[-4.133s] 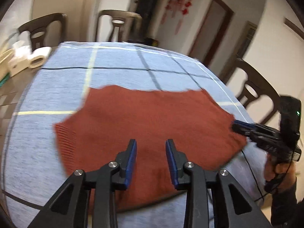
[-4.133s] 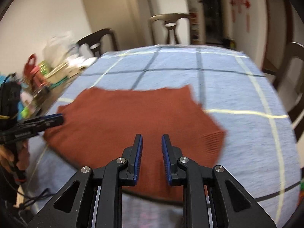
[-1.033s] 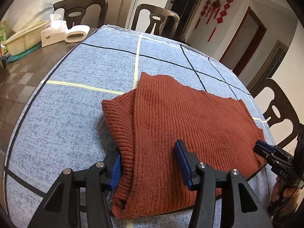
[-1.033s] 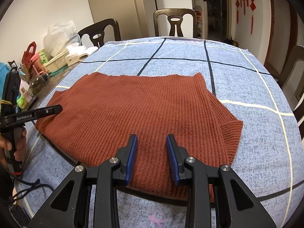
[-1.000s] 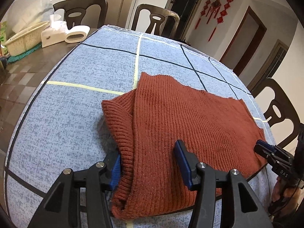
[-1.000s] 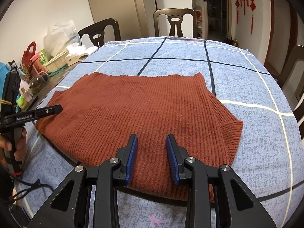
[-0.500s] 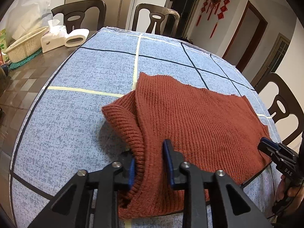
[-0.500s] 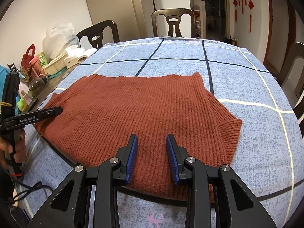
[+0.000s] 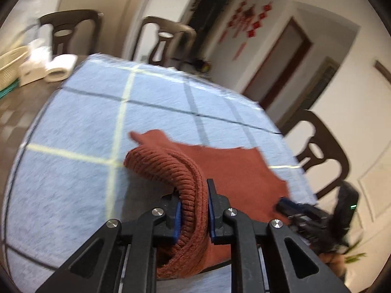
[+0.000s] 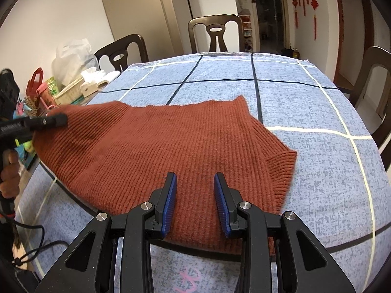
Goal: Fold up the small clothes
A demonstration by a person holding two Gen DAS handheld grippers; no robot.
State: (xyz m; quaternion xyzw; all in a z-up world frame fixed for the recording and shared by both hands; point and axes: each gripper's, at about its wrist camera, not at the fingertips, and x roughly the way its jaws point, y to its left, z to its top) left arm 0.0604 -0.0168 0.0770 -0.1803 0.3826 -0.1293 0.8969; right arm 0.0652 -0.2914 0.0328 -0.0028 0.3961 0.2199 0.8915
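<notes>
Sweater (image 9: pixel 234 171): soft, floppy knit. Left gripper (image 9: pixel 194 210), jaws just closing, clamps its bunched ribbed edge, lower centre; right gripper (image 10: pixel 194 202) stands apart, empty.

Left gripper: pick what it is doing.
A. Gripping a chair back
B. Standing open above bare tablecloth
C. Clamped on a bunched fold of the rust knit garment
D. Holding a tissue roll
C: the left gripper has rust knit garment bunched between its closed blue pads.
</notes>
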